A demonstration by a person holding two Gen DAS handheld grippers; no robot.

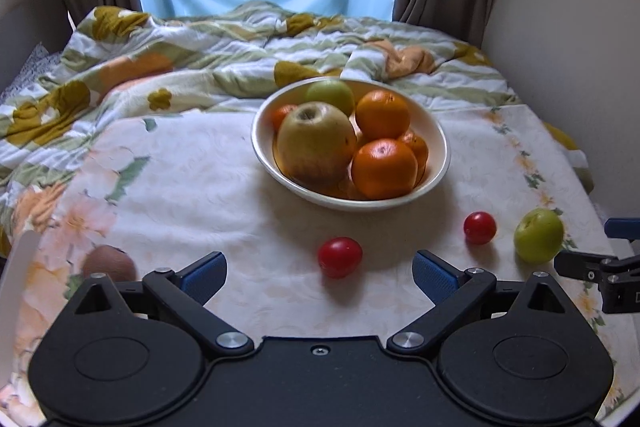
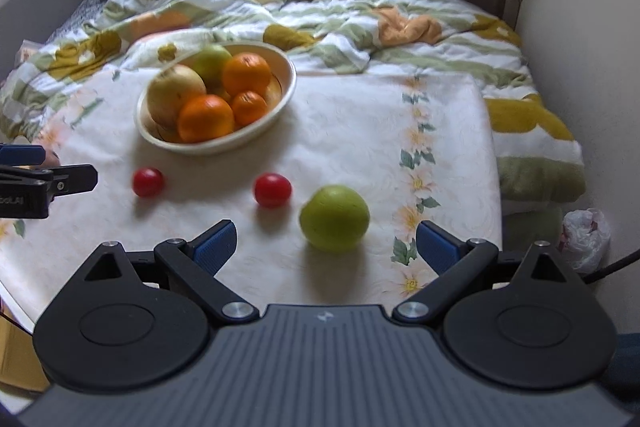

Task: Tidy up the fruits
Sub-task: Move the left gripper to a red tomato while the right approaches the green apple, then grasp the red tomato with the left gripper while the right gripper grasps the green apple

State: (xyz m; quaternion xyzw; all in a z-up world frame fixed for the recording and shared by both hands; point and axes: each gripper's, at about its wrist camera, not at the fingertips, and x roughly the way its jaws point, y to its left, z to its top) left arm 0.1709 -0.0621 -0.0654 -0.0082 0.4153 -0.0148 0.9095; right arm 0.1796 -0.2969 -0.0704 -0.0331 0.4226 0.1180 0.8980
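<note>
The left gripper [image 1: 320,271] is spread wide near a tomato [image 1: 340,257]; it holds nothing. The right gripper [image 2: 326,243] gapes empty around a green apple [image 2: 334,218]; the bowl [image 2: 280,99] sits beyond.

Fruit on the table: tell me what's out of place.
Four pieces lie loose on the cloth instead of in the bowl: two red fruits, a green apple near the right hand-held gripper, and a brown fruit, likely a kiwi, at the left. Nothing looks spilled or damaged.
</note>
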